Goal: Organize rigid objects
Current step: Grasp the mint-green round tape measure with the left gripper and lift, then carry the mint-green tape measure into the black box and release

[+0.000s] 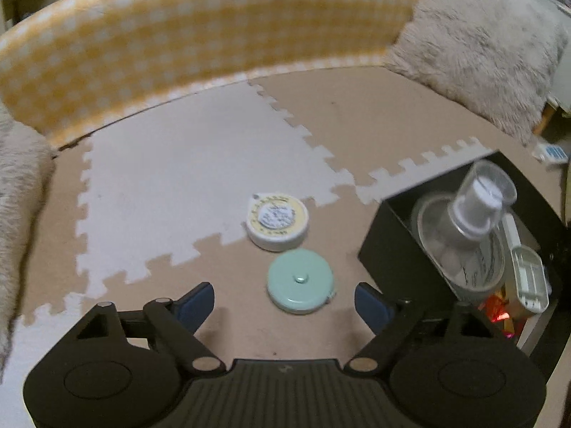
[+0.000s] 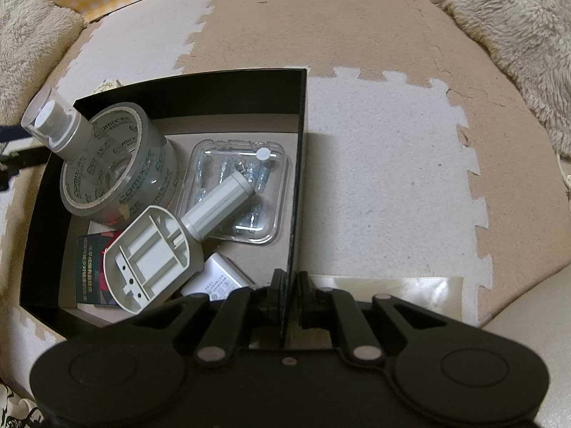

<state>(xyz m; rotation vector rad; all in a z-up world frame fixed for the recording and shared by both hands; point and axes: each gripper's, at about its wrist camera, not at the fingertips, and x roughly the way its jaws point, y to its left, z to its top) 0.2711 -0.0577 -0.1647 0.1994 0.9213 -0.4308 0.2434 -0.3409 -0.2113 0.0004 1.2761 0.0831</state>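
In the left wrist view a mint-green round tape measure [image 1: 301, 281] lies on the foam mat between the open jaws of my left gripper [image 1: 284, 303]. A white and yellow round tape measure [image 1: 277, 222] lies just beyond it. A black box [image 1: 396, 246] stands to the right with a spray bottle [image 1: 474, 210] inside. In the right wrist view my right gripper [image 2: 288, 287] is shut on the right wall of the black box [image 2: 299, 164]. The box holds a tape roll [image 2: 117, 164], the spray bottle [image 2: 57, 125], a clear plastic case [image 2: 242, 164], a grey handled tool [image 2: 164, 242] and a white charger [image 2: 217, 280].
A yellow checked cushion [image 1: 200, 35] runs along the back of the mat. Fluffy beige pillows [image 1: 481, 42] sit at the right and the left. A dark card pack [image 2: 91, 267] lies in the box. A glossy sheet [image 2: 403, 285] lies on the mat near the right gripper.
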